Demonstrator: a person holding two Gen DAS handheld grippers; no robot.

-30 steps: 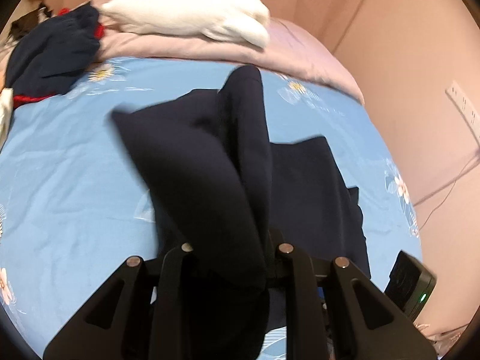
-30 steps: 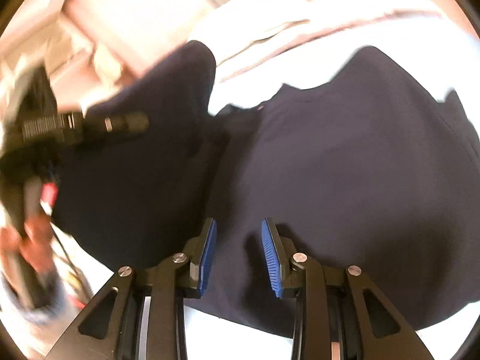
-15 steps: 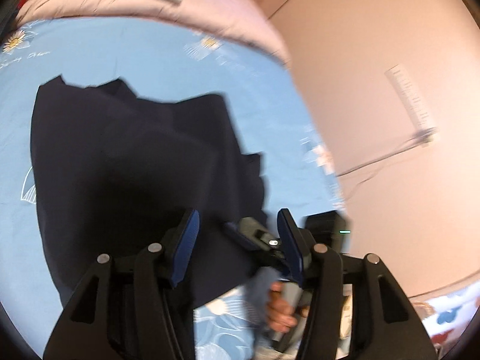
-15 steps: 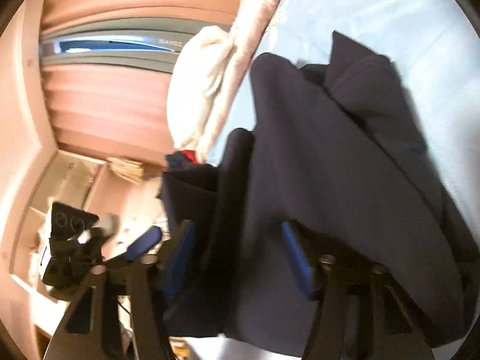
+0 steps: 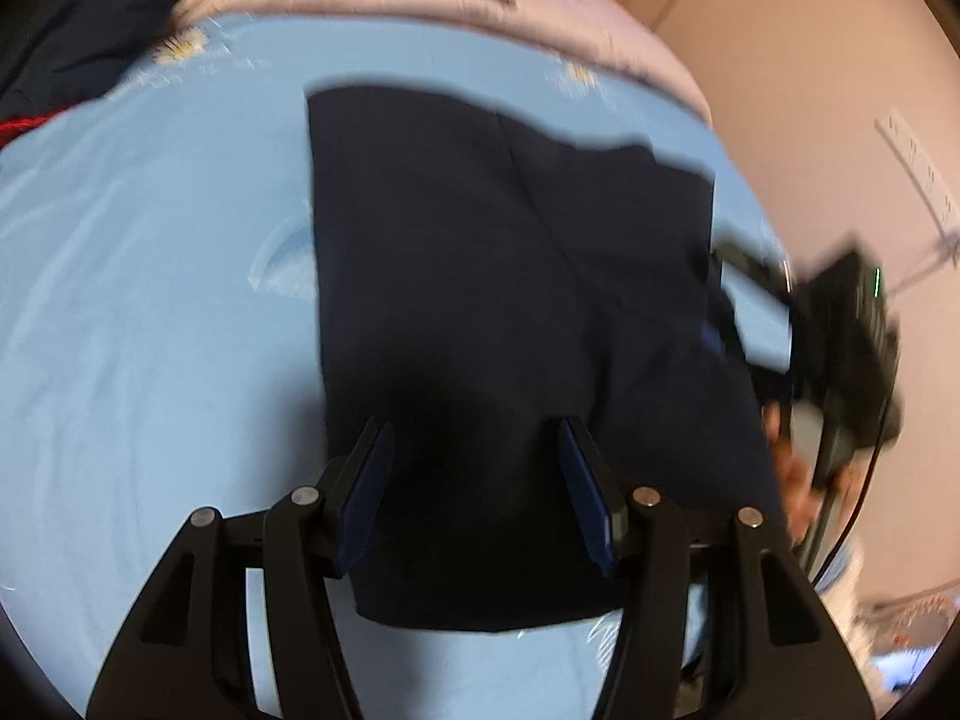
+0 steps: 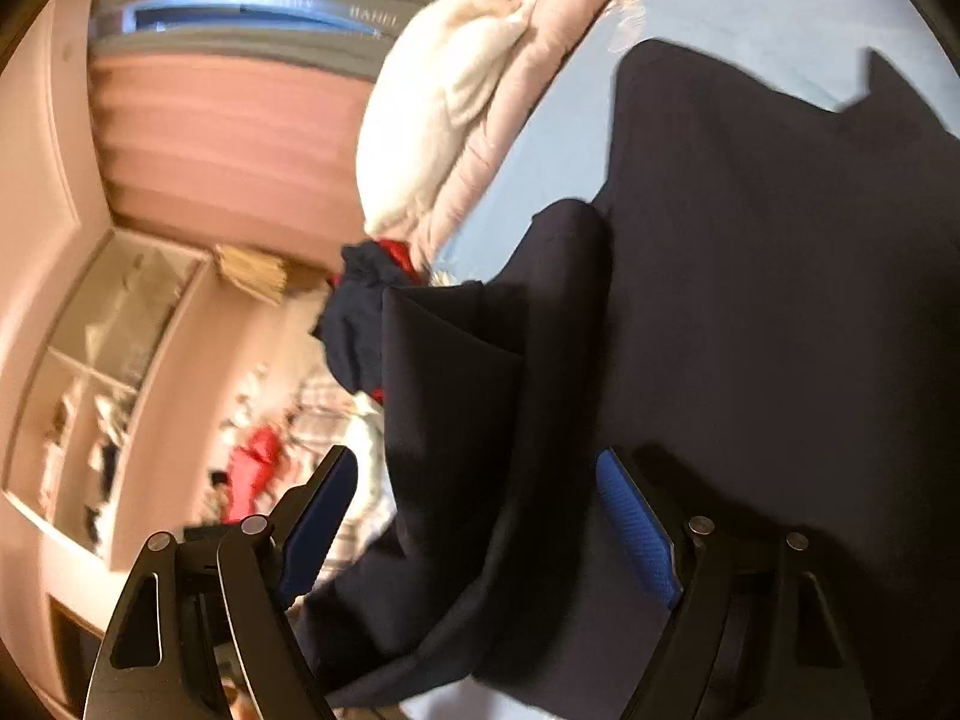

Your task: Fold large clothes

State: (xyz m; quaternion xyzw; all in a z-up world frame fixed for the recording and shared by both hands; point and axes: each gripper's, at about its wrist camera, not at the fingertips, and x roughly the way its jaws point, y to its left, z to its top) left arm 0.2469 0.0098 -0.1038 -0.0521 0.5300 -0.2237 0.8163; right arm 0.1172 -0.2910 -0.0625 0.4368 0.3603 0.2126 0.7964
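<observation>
One fold laid, both grips released; further folds judged outstanding.
Nearest, the left gripper (image 5: 477, 480) and right gripper (image 6: 480, 528) have just been opening; their fingers stand apart over the navy garment (image 5: 510, 312), pressing nothing. It lies flat on the blue bed (image 5: 150, 300). Right view alone shows a raised flap at its edge; left view alone shows the far pile of clothes (image 5: 72, 48).

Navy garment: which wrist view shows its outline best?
Left wrist: the navy garment lies nearly whole on the blue sheet, edges visible. Right wrist sees it close and cropped, one fold raised.
</observation>
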